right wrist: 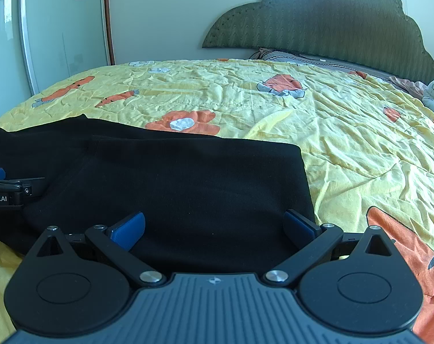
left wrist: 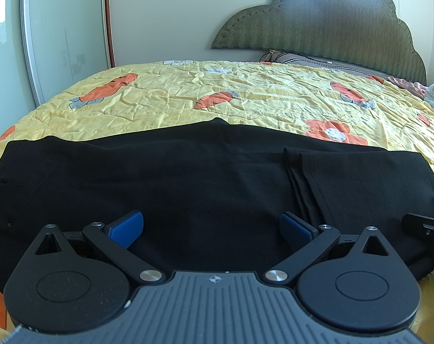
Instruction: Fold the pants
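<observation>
On the yellow quilt [left wrist: 245, 97], the black pants [left wrist: 188, 177] lie partly folded. Both your left gripper [left wrist: 211, 229] and right gripper [right wrist: 214, 229] hover spread wide, empty, over the pants' near edge. Judged next: pinch that edge and fold across.

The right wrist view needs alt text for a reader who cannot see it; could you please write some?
Black pants lie flat on a yellow bedspread with orange flowers, and the open right gripper sits at their near edge with nothing between its blue pads. Part of the left gripper shows at the left edge, and a green headboard stands behind.
</observation>
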A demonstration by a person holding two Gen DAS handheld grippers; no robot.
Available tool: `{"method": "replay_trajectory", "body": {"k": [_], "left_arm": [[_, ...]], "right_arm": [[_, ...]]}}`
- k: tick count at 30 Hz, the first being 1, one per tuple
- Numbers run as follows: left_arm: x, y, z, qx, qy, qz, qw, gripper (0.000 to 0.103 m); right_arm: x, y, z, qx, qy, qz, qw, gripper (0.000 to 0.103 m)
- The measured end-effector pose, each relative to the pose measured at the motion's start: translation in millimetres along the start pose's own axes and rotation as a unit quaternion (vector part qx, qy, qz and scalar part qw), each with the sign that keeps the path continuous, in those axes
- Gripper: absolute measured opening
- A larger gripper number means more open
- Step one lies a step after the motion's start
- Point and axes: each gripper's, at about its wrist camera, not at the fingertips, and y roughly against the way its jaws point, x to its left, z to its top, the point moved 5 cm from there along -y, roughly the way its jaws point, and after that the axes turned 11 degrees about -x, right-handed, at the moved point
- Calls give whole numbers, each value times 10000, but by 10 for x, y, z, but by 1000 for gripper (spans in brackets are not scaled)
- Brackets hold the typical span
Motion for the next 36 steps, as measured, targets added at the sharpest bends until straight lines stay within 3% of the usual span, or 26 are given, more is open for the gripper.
{"method": "replay_trajectory", "body": {"k": [8, 11, 13, 17, 19, 21, 23, 27, 31, 33, 36], "left_arm": [[179, 264, 61, -112, 126, -80, 9998, 97], [479, 492, 136, -199, 351, -104, 9991, 98], [775, 628, 187, -256, 476, 121, 9985, 99], [1505, 804, 247, -230, 985, 1009, 9897, 99], [1852, 849, 249, -165, 1393, 1232, 9824, 99], [2181, 882, 241, -82, 1908, 1223, 9740, 99], [2413, 874, 185, 126, 2431, 1072, 9640, 99], [2604, 865, 64, 375, 3085, 665, 9482, 98], [2630, 799, -30, 506, 3425, 385, 9374, 98], [2638, 755, -72, 592, 3691, 145, 9274, 98], [2636, 702, -130, 694, 4100, -155, 9093, 98]], "right_arm": [[114, 65, 77, -42, -13, 118, 9999, 103], [484, 211, 262, -424, 332, 496, 9973, 103], [876, 328, 395, -753, 888, 799, 9900, 103], [1742, 539, 504, -1243, 1556, 1779, 9637, 103], [2208, 575, 461, -1320, 1980, 2134, 9475, 103], [2618, 602, 377, -1514, 2587, 2208, 9281, 103], [3028, 623, 255, -1761, 3385, 2216, 8974, 102], [3539, 648, 24, -1941, 4465, 2232, 8445, 84], [3714, 577, -121, -1603, 4741, 2307, 8344, 64], [3717, 519, -198, -1413, 4824, 2259, 8344, 59], [3755, 455, -219, -1474, 4973, 2074, 8295, 47]]}}
